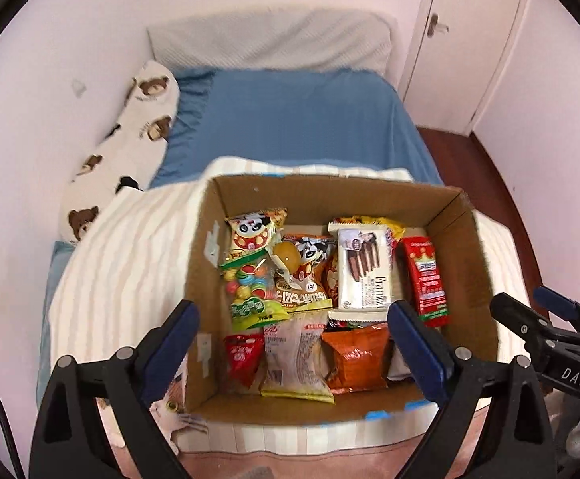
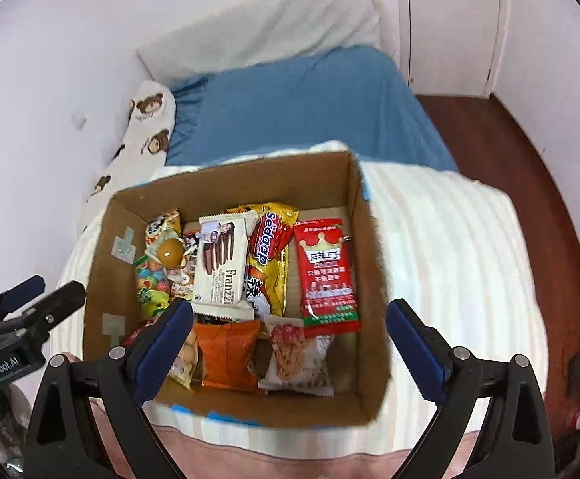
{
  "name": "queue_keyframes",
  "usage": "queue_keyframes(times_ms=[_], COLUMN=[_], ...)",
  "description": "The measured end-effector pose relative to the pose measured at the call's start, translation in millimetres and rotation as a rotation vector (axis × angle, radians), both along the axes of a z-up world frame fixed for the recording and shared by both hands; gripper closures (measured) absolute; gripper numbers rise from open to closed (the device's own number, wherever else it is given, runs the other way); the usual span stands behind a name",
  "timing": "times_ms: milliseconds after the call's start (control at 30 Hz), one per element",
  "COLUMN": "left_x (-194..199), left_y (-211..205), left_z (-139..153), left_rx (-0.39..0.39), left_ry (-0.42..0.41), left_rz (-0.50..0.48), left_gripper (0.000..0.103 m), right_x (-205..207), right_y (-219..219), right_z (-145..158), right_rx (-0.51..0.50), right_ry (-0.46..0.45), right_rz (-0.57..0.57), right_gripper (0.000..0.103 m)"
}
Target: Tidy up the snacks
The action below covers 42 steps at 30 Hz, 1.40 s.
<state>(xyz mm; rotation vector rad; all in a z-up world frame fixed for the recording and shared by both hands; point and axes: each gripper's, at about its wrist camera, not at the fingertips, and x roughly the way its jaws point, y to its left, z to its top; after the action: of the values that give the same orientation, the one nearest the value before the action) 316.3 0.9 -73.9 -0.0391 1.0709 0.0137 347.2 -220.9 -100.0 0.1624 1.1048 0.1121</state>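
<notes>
- Your cardboard box (image 1: pixel 465 247) sits on a cream striped blanket (image 1: pixel 130 263) spread over a bed with a blue sheet (image 1: pixel 290 119); a grey-white pillow (image 1: pixel 270 40) lies at the far end against the pale wall, and a bear-print bolster (image 1: pixel 130 135) runs along the wall side.
- A white door (image 2: pixel 449 28) and dark red-brown floor (image 2: pixel 529 167) lie past the bed's other side.
- Inside the box the snacks lie flat and packed close: a white Franzzi wafer pack (image 2: pixel 220 263), a red crown-printed packet (image 2: pixel 328 275), a Sedaap noodle pack (image 2: pixel 270 239), an orange bag (image 2: pixel 230 353) and a colourful candy bag (image 1: pixel 246 287).
- Your left gripper (image 1: pixel 294 343) hangs above the box with its jaws spread wide and nothing between them.
- Your right gripper (image 2: pixel 290 341) is likewise wide apart and empty, above the box's near edge.
- Several packs at the near wall are partly covered by the blue finger pads (image 1: pixel 422 351), so their labels cannot be read; the box rim is motion-blurred.
</notes>
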Motion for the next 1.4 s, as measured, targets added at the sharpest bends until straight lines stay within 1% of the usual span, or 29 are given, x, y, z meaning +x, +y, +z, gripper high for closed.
queue_keyframes(times_ms=[67,233,433,500,600,667,800,900,1000,1067,1200,1400], left_x=[-21.8,-78.8,-148.5,-169.4,-198.8,-216.6,-247.1,-265.9,-281.0,-288.7,-295.3,-294.5], left_y=[-1.2,-4.6,-8.1,-8.7,-10.0,-9.8,-5.7,-4.5,-6.0,-7.8,-9.9,-13.7], left_z=[18.3,54.9,86.9,96.0,110.5,121.8,141.5,150.7,152.8,153.2,152.2,147.5], left_rx=[0.007,0.01,0.001,-0.001,0.017,0.032,0.044,0.052,0.062,0.07,0.068,0.07], left_ry=[-0.052,-0.149,-0.217,-0.24,-0.283,-0.314,-0.378,-0.409,-0.414,-0.42,-0.431,-0.42], left_rz=[0.012,0.025,0.016,0.009,0.006,0.01,0.037,0.044,0.043,0.044,0.041,0.047], left_gripper=[0.007,0.007,0.007,0.007,0.007,0.0,0.0,0.0,0.0,0.0,0.0,0.0], right_x=[-22.4,-82.4,-169.1,-195.7,-234.5,-257.7,-297.4,-314.6,-332.1,-340.9,-344.6,-345.9], right_y=[-1.5,-3.2,1.9,5.4,9.9,12.4,19.0,22.7,24.5,23.1,21.0,20.5], right_z=[19.7,67.1,116.8,129.7,145.8,155.9,172.7,182.0,190.5,195.2,197.7,196.6], right_rx=[-0.006,-0.025,-0.04,-0.054,-0.075,-0.087,-0.12,-0.128,-0.129,-0.121,-0.104,-0.131], right_ry=[-0.05,-0.163,-0.274,-0.311,-0.362,-0.391,-0.445,-0.473,-0.522,-0.539,-0.539,-0.538], right_rz=[-0.005,-0.006,-0.002,0.0,0.0,-0.001,-0.006,-0.004,-0.011,-0.01,-0.01,-0.01], right_gripper=[0.004,0.004,0.004,0.003,0.002,0.002,0.001,0.0,0.0,0.0,0.0,0.0])
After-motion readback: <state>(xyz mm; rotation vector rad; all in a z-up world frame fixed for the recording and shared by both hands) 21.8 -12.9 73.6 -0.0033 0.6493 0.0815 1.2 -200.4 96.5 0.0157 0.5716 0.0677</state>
